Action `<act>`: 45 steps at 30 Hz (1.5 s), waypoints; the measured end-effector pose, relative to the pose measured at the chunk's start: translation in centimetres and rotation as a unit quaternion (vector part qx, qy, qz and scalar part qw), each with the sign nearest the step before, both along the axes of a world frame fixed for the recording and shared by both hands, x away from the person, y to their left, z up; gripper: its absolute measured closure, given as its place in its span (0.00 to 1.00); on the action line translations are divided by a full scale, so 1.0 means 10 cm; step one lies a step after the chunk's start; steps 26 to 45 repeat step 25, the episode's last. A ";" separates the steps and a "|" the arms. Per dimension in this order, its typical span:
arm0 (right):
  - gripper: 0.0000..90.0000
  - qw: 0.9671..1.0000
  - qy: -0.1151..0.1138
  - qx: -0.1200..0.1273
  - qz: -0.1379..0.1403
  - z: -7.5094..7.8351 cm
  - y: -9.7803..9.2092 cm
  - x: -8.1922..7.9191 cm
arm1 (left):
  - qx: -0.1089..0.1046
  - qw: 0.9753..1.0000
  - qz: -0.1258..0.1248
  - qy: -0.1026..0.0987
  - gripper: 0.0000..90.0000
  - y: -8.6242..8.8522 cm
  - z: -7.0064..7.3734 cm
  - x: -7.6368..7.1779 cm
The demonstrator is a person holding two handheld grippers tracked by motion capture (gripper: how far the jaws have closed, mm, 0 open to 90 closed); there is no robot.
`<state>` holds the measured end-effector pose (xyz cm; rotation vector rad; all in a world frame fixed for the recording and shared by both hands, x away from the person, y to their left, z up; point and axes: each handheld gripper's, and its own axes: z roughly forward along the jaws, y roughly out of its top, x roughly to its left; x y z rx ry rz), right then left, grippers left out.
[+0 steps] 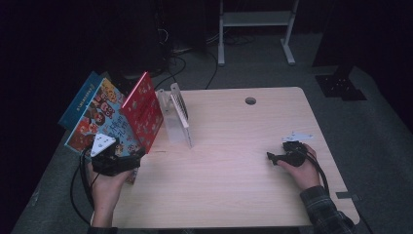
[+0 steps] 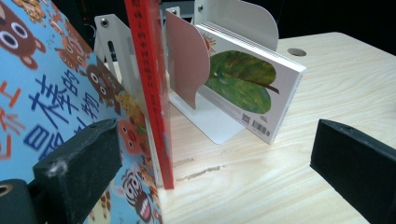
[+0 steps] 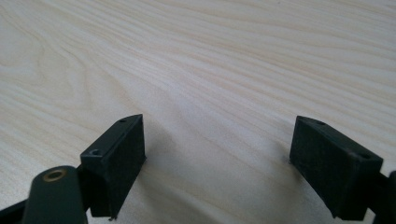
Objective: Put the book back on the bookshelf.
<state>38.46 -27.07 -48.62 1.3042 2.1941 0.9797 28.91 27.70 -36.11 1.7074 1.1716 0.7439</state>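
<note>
your left gripper (image 2: 205,163), jaws spread: thin red hardcover book (image 2: 152,88) upright, unshelved beside white metal bookend (image 2: 187,60). right gripper (image 3: 217,163): jaws spread, idle.

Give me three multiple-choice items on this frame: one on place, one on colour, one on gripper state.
1. Where is the white book rack?
A. left half of the table
B. right edge
C. on the floor

2. What colour is the upright book's spine?
A. green
B. red
C. black

3. How do the right gripper jaws stand?
A. shut on a book
B. shut on nothing
C. open over the bare table

Key: 1 A, it stands beside the books at left; 2 B, the edge is red; 3 C, wood grain shows between the jaws.
</note>
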 end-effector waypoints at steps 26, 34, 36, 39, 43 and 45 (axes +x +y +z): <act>0.18 1.000 0.001 0.000 0.002 0.00 0.00 0.00 | -0.010 0.999 -0.034 0.015 0.01 -0.26 -0.27 -0.43; 0.18 1.000 0.001 0.000 0.002 0.00 0.00 0.00 | -0.010 0.999 -0.034 0.015 0.01 -0.26 -0.27 -0.43; 0.18 1.000 0.001 0.000 0.002 0.00 0.00 0.00 | -0.010 0.999 -0.034 0.015 0.01 -0.26 -0.27 -0.43; 0.18 1.000 0.001 0.000 0.002 0.00 0.00 0.00 | -0.010 0.999 -0.034 0.015 0.01 -0.26 -0.27 -0.43; 0.18 1.000 0.001 0.000 0.002 0.00 0.00 0.00 | -0.010 0.999 -0.034 0.015 0.01 -0.26 -0.27 -0.43; 0.18 1.000 0.001 0.000 0.002 0.00 0.00 0.00 | -0.010 0.999 -0.034 0.015 0.01 -0.26 -0.27 -0.43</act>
